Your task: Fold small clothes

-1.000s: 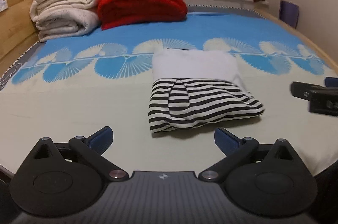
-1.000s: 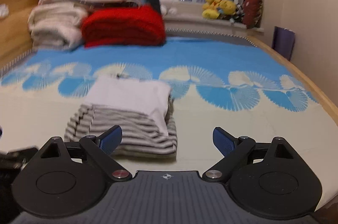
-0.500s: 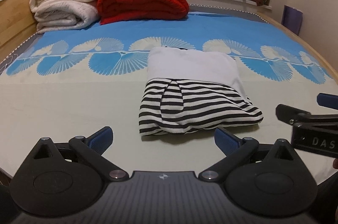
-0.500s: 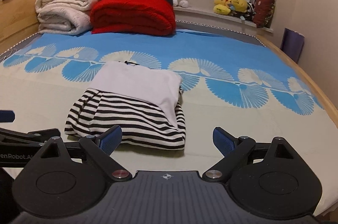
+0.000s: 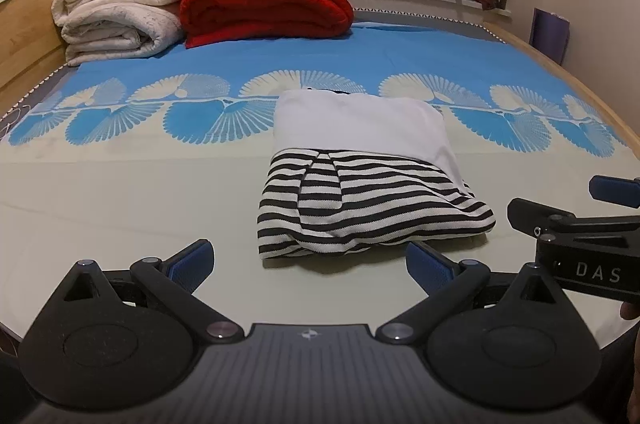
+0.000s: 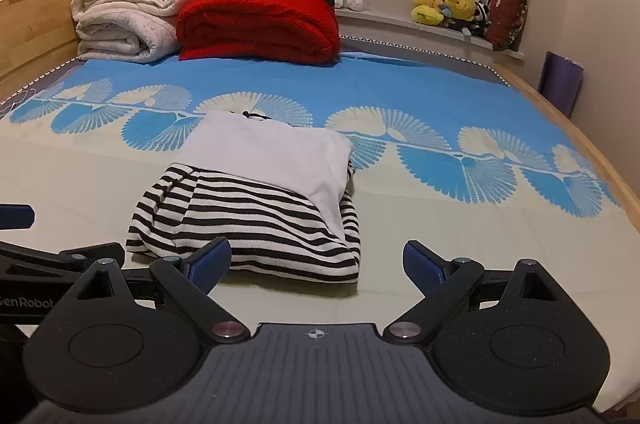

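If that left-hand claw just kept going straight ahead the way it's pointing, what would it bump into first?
Probably the folded striped garment: it lies on the bed just ahead of the open left gripper, slightly right of its centre line. Depth is hard to judge; it might pass over it.

The folded garment [image 5: 360, 179] is plain white on its far half and black-and-white striped on its near half. It lies on a bedspread [image 5: 120, 191] of pale cream and bright blue with white fan motifs. Behind are a red blanket [image 5: 264, 3] and cream quilts [image 5: 116, 11].
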{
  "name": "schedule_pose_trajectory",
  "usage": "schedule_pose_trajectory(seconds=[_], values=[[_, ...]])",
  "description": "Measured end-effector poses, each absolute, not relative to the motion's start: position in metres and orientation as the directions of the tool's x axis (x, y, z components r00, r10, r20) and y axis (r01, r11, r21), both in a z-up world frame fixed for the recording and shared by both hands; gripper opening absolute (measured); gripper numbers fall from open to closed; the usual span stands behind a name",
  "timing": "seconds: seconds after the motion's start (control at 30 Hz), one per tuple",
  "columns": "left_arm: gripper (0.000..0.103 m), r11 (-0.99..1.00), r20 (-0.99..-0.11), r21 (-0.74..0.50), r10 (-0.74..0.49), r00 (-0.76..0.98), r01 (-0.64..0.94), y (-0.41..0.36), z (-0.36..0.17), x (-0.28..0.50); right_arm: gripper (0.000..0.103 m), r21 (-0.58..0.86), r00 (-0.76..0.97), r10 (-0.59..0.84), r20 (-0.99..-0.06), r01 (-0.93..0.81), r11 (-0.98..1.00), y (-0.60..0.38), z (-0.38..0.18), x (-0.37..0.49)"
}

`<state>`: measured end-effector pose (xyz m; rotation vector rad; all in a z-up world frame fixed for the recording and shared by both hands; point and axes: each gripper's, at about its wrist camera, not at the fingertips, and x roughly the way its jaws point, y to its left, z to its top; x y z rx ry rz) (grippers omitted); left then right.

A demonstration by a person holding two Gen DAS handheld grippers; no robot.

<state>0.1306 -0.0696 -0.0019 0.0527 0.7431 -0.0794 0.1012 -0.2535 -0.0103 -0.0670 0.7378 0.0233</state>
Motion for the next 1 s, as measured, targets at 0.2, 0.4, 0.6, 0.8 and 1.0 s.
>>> schedule_pose_trajectory(seconds=[0.2,0.4,0.6,0.8,1.0], values=[[0.102,0.996,-0.686,0.016,-0.054,0.725,0.09,-0.0708,-0.004,0.1312,0.093,-0.045,0.739,0.003,-0.674,-0.045,0.998,-0.2552,-0.0098,0.1015],[0.102,0.996,-0.69,0.013,-0.053,0.722,0.086,-0.0709,-0.0046,0.1318,0.093,-0.041,0.738,0.005,-0.675,-0.044,0.998,-0.2557,-0.0096,0.1019],[0.102,0.997,-0.695,0.009,-0.052,0.717,0.081,-0.0706,-0.0053,0.1329,0.093,-0.039,0.735,0.007,-0.678,-0.046,0.998,-0.2552,-0.011,0.1034],[0.102,0.997,-0.699,0.008,-0.05,0.713,0.078,-0.0704,-0.0059,0.1338,0.093,-0.039,0.735,0.007,-0.678,-0.045,0.998,-0.2547,-0.0108,0.1035],[0.102,0.997,-0.703,0.004,-0.05,0.71,0.074,-0.069,-0.0064,0.1343,0.093,-0.038,0.734,0.009,-0.679,-0.047,0.998,-0.2531,-0.0117,0.1038]])
